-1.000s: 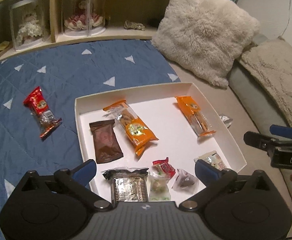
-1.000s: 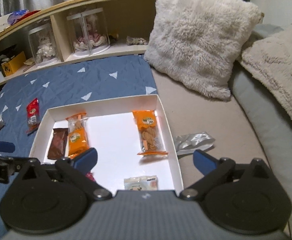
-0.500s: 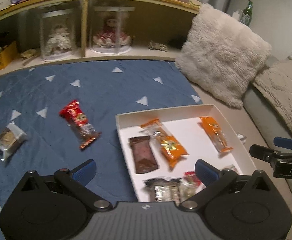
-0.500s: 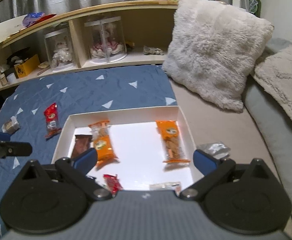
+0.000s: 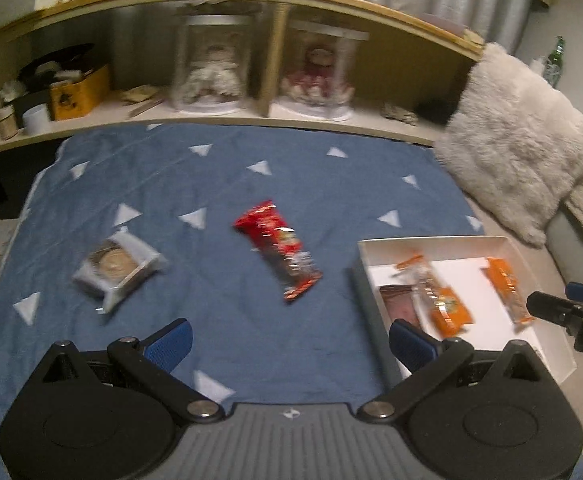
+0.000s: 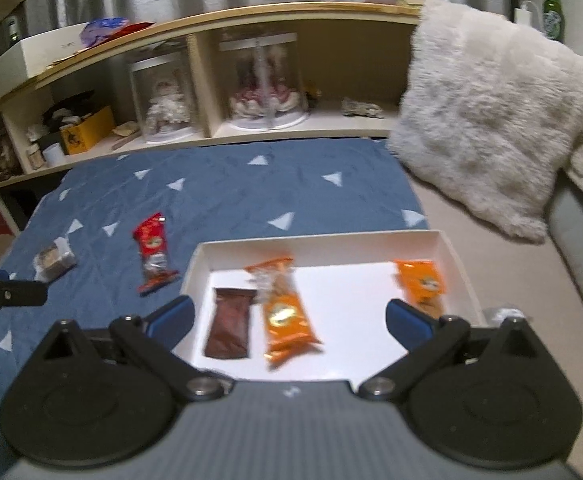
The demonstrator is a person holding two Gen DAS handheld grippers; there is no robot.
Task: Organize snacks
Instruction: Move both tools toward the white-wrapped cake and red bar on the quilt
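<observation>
Snacks mostly lie in the white box (image 5: 431, 245), so with both jaws open and empty I bring my left gripper (image 5: 289, 340) low over the red packet (image 5: 279, 249) on the blue blanket (image 5: 227, 184), closing across its narrow width.

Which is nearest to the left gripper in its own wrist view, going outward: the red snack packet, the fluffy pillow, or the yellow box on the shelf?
From the left gripper:
1. Red snack packet, just ahead on the blue blanket.
2. Fluffy pillow, far right.
3. Yellow box, on the back shelf, left.
</observation>
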